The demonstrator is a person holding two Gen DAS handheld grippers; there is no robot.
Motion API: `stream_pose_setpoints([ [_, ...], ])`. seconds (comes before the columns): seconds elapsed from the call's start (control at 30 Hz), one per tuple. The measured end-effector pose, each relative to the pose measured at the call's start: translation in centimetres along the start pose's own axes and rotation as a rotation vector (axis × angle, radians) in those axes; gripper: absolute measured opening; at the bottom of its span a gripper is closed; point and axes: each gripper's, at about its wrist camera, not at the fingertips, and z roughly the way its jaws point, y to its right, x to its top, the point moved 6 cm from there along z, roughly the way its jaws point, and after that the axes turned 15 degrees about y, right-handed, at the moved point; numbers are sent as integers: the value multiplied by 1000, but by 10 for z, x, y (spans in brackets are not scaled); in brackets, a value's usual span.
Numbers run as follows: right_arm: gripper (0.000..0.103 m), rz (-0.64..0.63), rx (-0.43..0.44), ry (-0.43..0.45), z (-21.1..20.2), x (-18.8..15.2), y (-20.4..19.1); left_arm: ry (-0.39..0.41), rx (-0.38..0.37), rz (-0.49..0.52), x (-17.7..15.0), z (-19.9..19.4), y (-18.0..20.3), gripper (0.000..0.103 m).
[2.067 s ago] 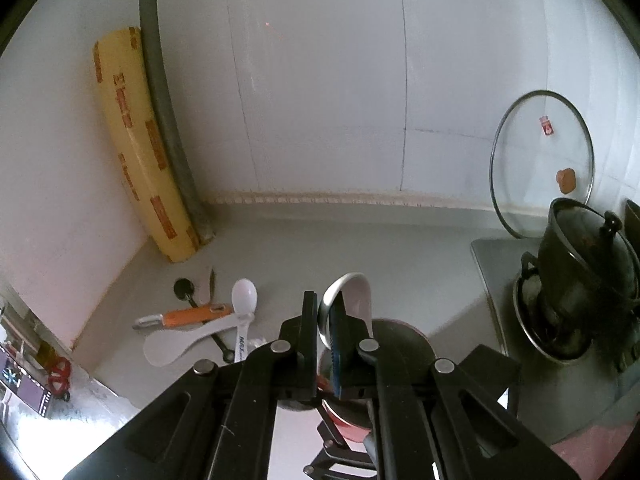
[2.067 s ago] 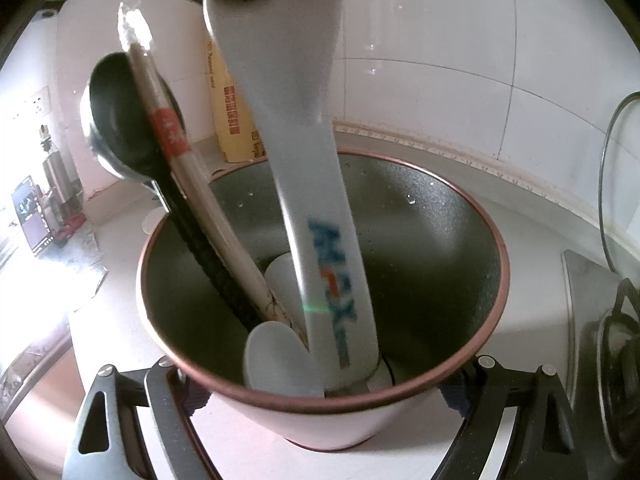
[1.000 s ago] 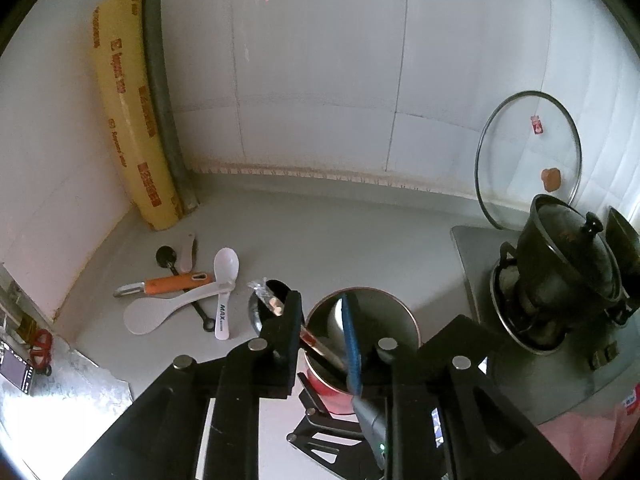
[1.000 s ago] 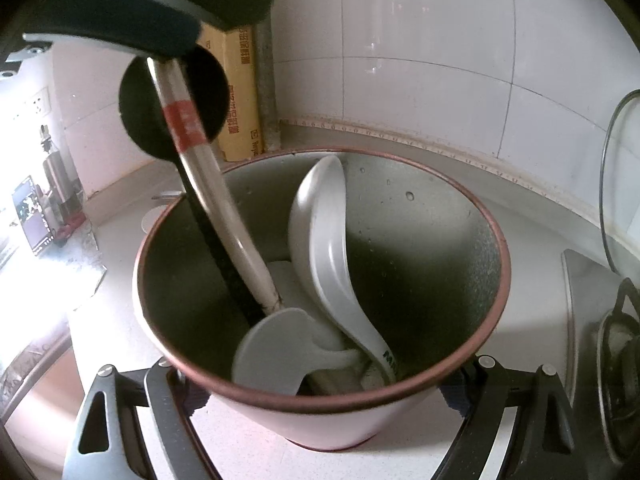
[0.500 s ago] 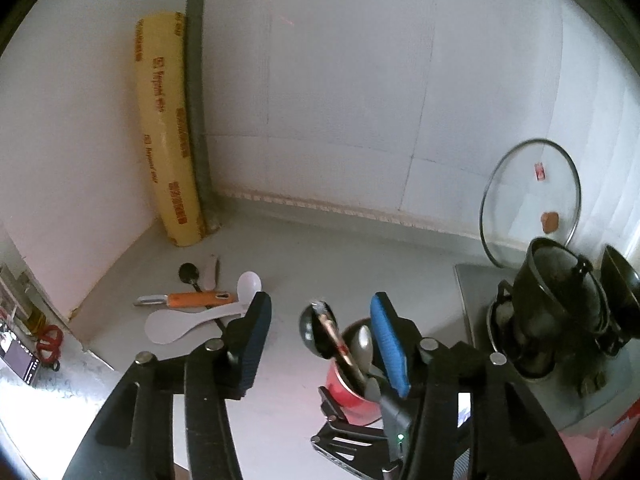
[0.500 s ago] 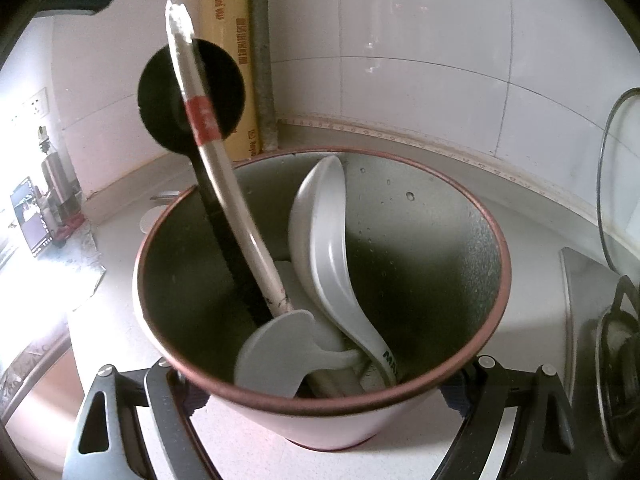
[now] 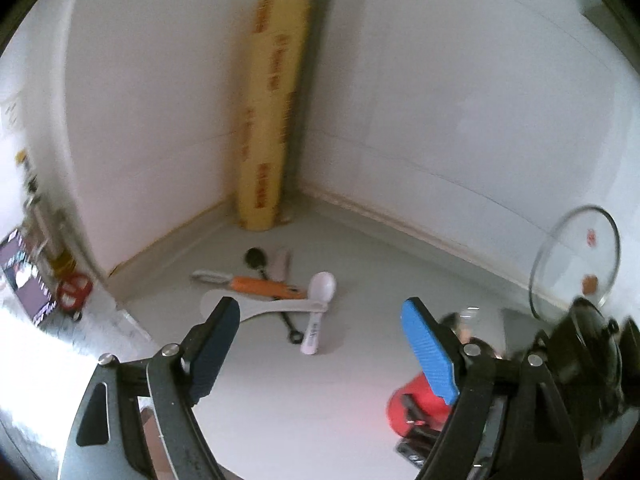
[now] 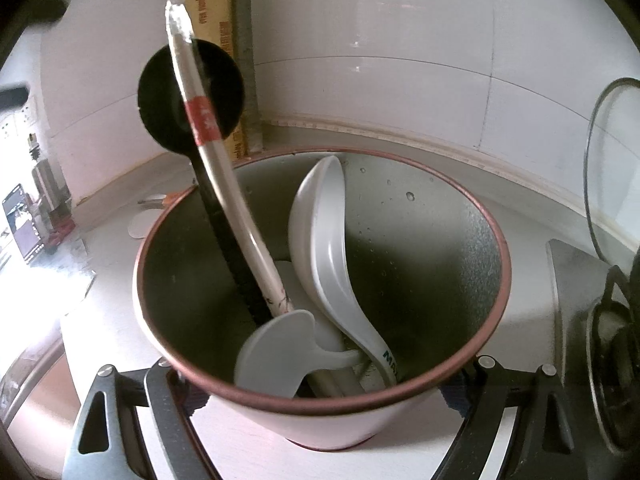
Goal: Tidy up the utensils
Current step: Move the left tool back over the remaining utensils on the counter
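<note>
Spoons (image 8: 328, 264) in holder (image 8: 472, 240)

Left wrist view high over the counter (image 7: 340, 380); right view close above the cup (image 8: 400, 402)

Bare grey desk (image 7: 320, 392) lies open toward the far corner, where the tall yellow wrap roll (image 7: 268, 120) stands behind a heap of white and orange utensils (image 7: 276, 292). Red pot (image 8: 320, 412) and leaning glass lid (image 7: 576, 256) crowd the right edge.

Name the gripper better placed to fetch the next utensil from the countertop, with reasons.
Left. The left gripper is open, empty, and faces the loose utensils, such as the white spoon. The right gripper is shut on the cup, steadying it.
</note>
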Motion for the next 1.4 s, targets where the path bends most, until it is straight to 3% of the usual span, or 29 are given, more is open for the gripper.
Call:
stream_pose_setpoints([
  [0.1,90,9,-13,1,-1,0,1,-7,37,-42,-4,4,-19,84],
  [0.23,90,21,-30,-2,1,1,0,-14,90,-87,-9,10,-43,100],
  [0.6,91,76,-94,-26,17,8,0,-97,176,-210,-35,43,-95,100],
  [0.8,92,93,-108,-41,30,14,-6,-156,147,-316,-51,71,-121,100],
  [1.17,93,127,-107,-48,58,22,-20,-300,147,-411,-70,119,-146,100],
  [1.4,93,157,-115,-57,73,27,-28,-332,92,-522,-73,150,-157,97],
])
